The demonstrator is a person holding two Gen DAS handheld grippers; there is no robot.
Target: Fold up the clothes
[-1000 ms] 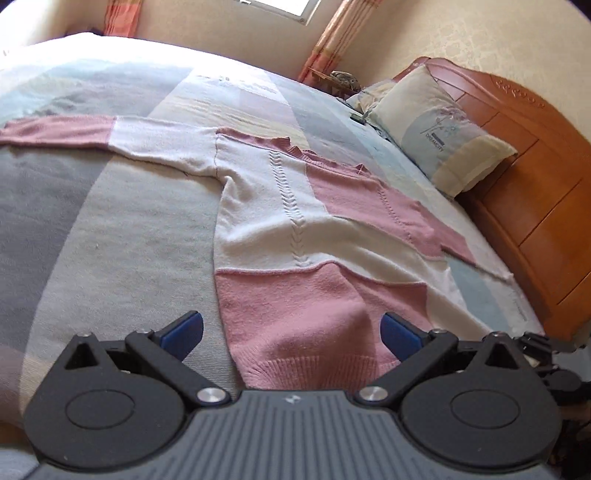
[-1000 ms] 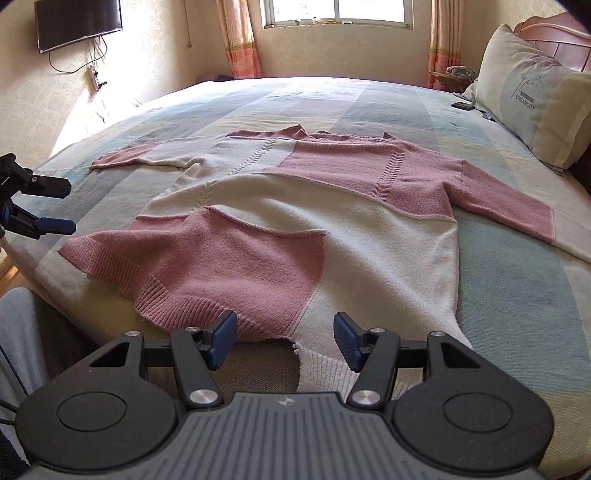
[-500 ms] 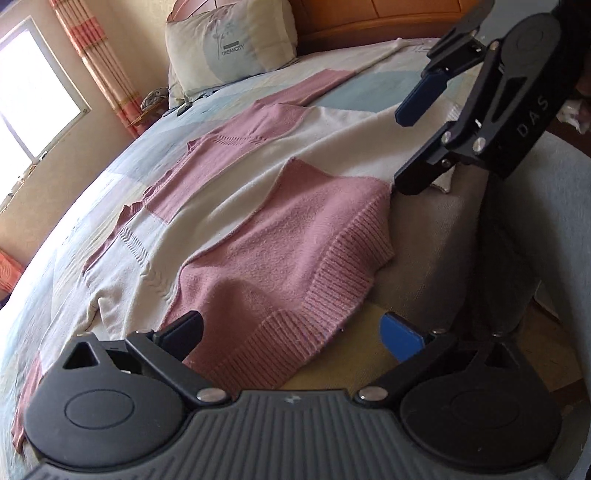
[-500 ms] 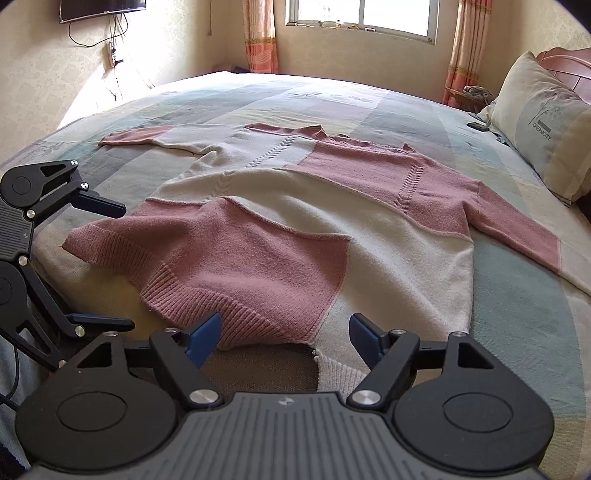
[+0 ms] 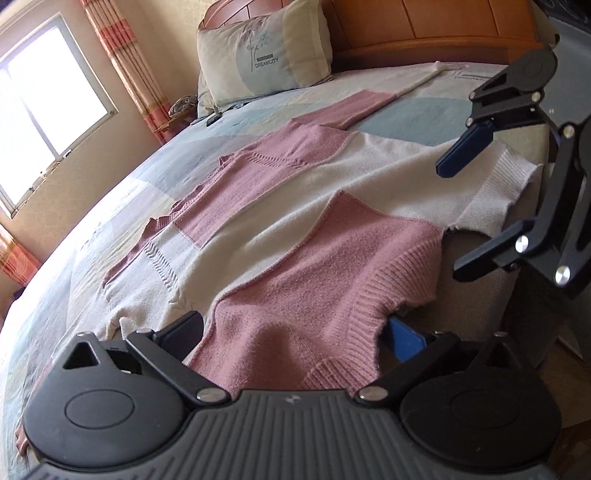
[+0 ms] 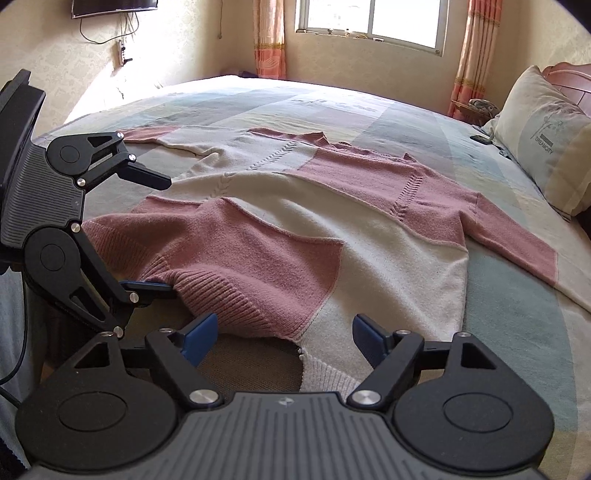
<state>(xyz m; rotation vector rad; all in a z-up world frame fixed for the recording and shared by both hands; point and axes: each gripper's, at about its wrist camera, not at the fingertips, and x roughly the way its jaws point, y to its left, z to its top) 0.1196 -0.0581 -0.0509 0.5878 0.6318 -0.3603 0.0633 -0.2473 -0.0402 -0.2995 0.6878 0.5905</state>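
A pink and cream knit sweater (image 5: pixel 295 206) lies spread flat on the bed, its ribbed hem hanging at the near edge. My left gripper (image 5: pixel 295 332) is open, and the pink hem corner lies between its fingers, one finger above the cloth and one below. From the right wrist view the left gripper (image 6: pixel 164 234) straddles that same corner of the sweater (image 6: pixel 332 221). My right gripper (image 6: pixel 283 328) is open just short of the hem, where pink meets cream. In the left wrist view the right gripper (image 5: pixel 450 221) hovers by the cream hem corner.
The bed has a striped pastel cover (image 6: pixel 517 314). A pillow (image 5: pixel 258 55) leans on the wooden headboard (image 5: pixel 424 26); the same pillow (image 6: pixel 543 147) is at the right. A window (image 6: pixel 369 22) with curtains is behind, and a small dark object (image 6: pixel 480 139) lies near the pillow.
My left gripper swung round toward the headboard and moved in until the pink hem corner came between its fingers. My right gripper edged toward the hem and its fingers spread wider.
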